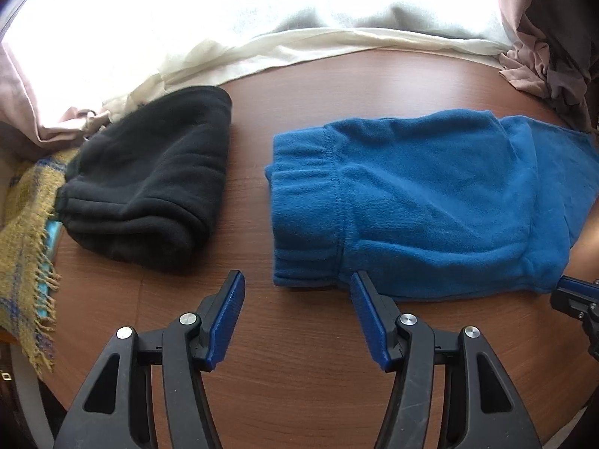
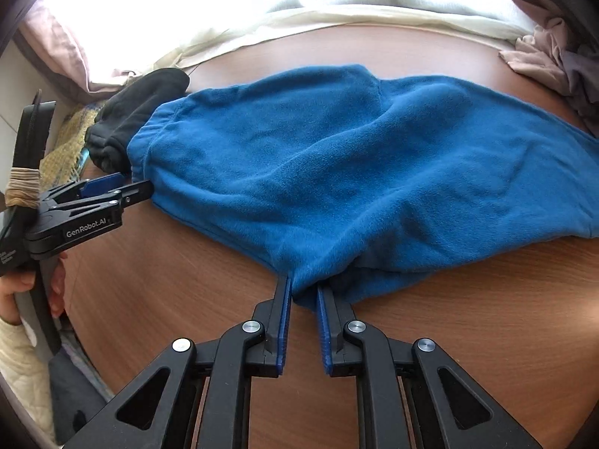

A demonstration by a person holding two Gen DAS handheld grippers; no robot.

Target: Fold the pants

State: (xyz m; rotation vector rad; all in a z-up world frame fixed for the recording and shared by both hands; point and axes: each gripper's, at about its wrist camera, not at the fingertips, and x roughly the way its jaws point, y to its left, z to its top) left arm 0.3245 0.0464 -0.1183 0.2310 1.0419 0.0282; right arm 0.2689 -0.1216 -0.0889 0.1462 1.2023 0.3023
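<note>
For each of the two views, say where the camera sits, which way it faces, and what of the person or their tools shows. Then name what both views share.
Left wrist: sits behind the open left claw, looking down at the blue pants' waistband; the right claw's tip shows at right.
Right wrist: sits behind the right claw, shut on the pants' near edge; the left claw and a hand show at left.
Shared: pants, black garment, wooden table.

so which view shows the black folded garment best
The left wrist view: the black folded garment lies in full on the table, left of the blue pants. The right wrist view shows only a sliver of it behind the pants' waistband.
</note>
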